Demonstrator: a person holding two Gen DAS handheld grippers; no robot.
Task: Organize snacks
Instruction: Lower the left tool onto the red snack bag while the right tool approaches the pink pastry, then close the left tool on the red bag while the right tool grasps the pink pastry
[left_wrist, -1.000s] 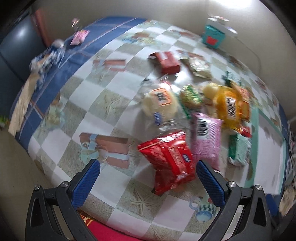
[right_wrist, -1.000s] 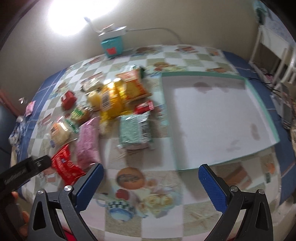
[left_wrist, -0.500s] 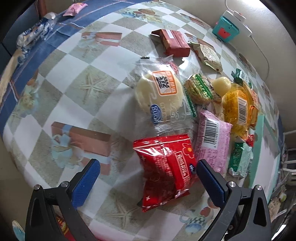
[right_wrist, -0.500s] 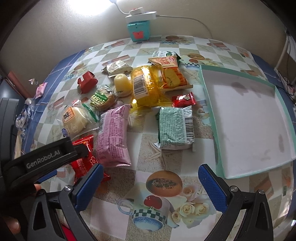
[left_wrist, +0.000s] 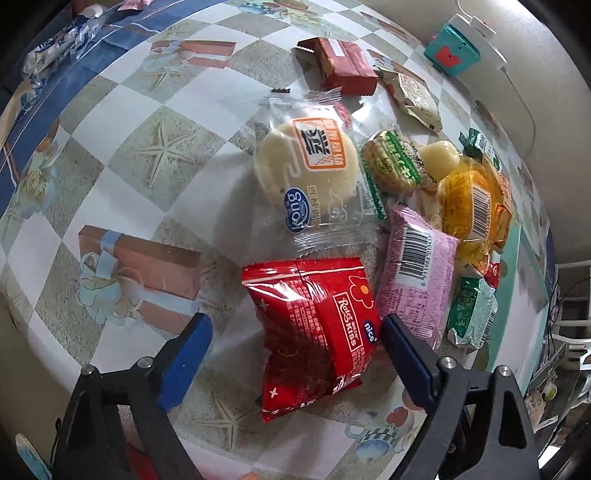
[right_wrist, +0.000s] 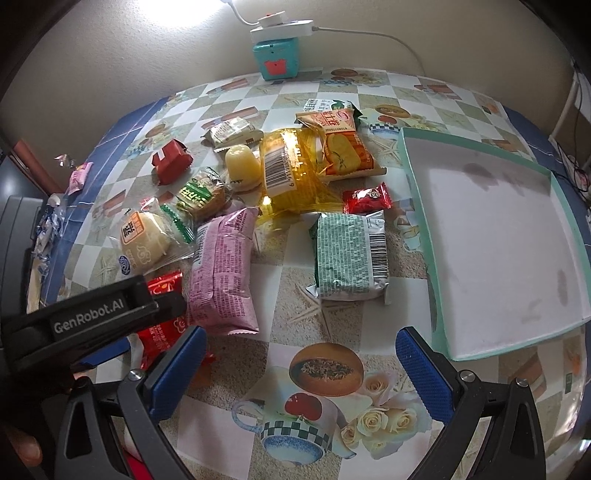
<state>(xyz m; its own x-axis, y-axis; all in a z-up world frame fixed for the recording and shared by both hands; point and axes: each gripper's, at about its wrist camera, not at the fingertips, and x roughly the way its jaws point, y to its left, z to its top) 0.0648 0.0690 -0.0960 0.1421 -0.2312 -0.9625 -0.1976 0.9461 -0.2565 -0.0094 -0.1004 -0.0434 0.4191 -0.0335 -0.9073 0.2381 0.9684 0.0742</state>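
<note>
Left claw (left_wrist: 295, 347) spread open around a red snack packet (left_wrist: 314, 332) lying on the tabletop (left_wrist: 147, 147); right claw (right_wrist: 299, 373) open above the bare cloth, near a white tray (right_wrist: 498, 240)

Checkered tablecloth (right_wrist: 280, 288) (teacup and starfish prints), teal box (right_wrist: 275, 61) by the wall, white power strip (right_wrist: 280, 27) on top

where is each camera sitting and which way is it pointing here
Left wrist: on the left tool, looking down at the red snack pack between its open fingers.
Right wrist: on the right tool, facing the snack pile and the empty tray; the left tool also shows.
Shared: red pack, pink pack, teal box.
</note>
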